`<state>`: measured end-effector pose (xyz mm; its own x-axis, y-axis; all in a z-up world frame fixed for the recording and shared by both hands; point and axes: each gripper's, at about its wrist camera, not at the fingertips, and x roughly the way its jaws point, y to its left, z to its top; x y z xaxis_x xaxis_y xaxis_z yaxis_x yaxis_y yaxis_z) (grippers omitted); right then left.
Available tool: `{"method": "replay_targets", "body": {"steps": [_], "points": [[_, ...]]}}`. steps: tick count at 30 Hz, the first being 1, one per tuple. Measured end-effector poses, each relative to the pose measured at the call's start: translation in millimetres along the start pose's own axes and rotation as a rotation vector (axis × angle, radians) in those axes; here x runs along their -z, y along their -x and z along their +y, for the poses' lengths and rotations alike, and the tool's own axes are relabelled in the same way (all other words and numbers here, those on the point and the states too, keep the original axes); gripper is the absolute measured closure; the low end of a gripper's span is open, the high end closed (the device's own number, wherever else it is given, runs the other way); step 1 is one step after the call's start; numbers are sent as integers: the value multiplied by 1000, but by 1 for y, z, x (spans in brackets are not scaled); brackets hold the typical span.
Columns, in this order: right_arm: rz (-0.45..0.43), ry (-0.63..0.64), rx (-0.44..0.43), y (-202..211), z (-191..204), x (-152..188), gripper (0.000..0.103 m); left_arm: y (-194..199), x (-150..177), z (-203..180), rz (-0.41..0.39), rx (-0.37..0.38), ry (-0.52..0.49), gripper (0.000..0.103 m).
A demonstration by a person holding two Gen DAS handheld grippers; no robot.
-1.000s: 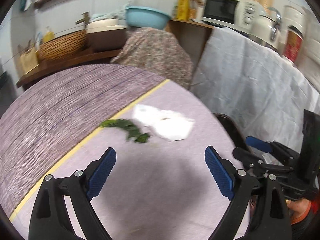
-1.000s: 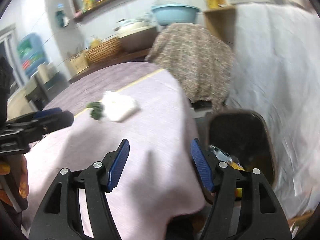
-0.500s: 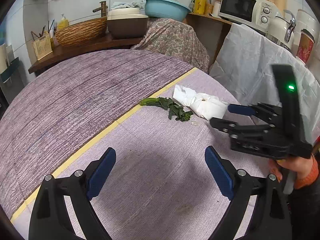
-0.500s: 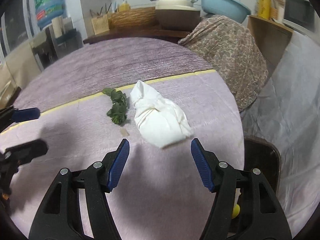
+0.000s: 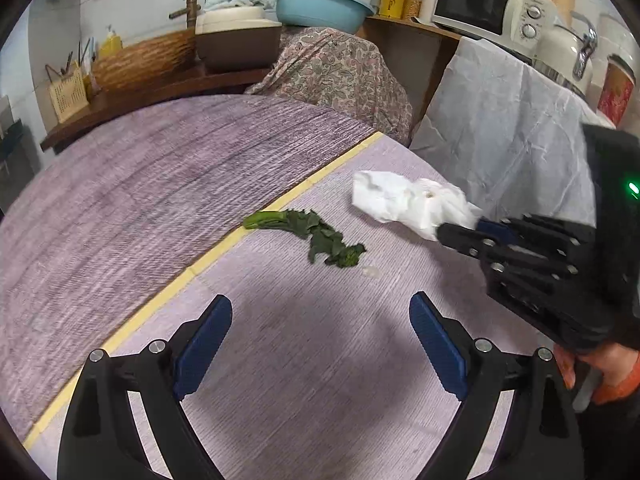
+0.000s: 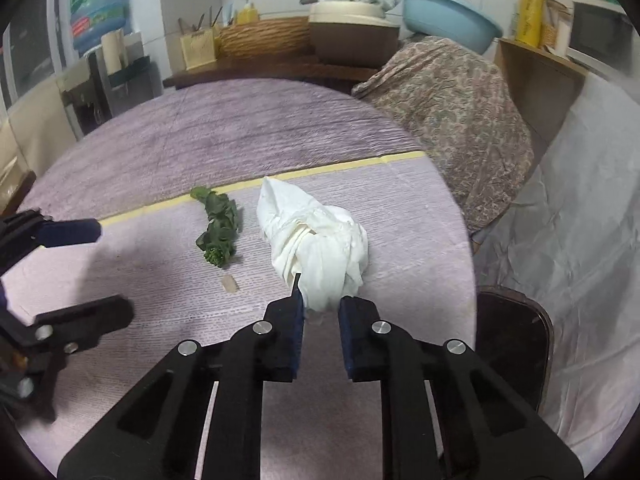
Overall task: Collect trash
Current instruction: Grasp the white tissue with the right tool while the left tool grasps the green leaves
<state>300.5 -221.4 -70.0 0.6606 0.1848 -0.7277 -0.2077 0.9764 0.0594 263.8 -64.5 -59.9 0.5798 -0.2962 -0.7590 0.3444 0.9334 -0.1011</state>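
A crumpled white paper wad (image 6: 316,240) is lying on the lilac half of the round table's cloth, near the table's edge, its long body stretching away toward the yellow stripe. Its near end is sitting pinched between 2 blue pads. Just beside it, apart from it, a limp green vegetable sprig (image 6: 218,226) is lying flat, its stem end touching the stripe and its budded tip pointing nearer. A tiny pale scrap (image 6: 229,283) is resting close to that tip.
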Motion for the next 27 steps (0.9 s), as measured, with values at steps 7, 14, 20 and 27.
{"method": "replay_targets", "body": {"steps": [7,14,20,27], "points": [[-45,-41,9,31,-10,16,87,-30,-24,-11,42,-38,73,24],[-91,-56,11,53,-11,33,87,-57,-27,-21,121,-120,47,37],[-103,-95,30,60,-22,43,87,-61,-28,-29,117,-159,16,43],[-114,-168,28,66,-36,56,87,-64,-36,-28,121,-181,-8,78]]}}
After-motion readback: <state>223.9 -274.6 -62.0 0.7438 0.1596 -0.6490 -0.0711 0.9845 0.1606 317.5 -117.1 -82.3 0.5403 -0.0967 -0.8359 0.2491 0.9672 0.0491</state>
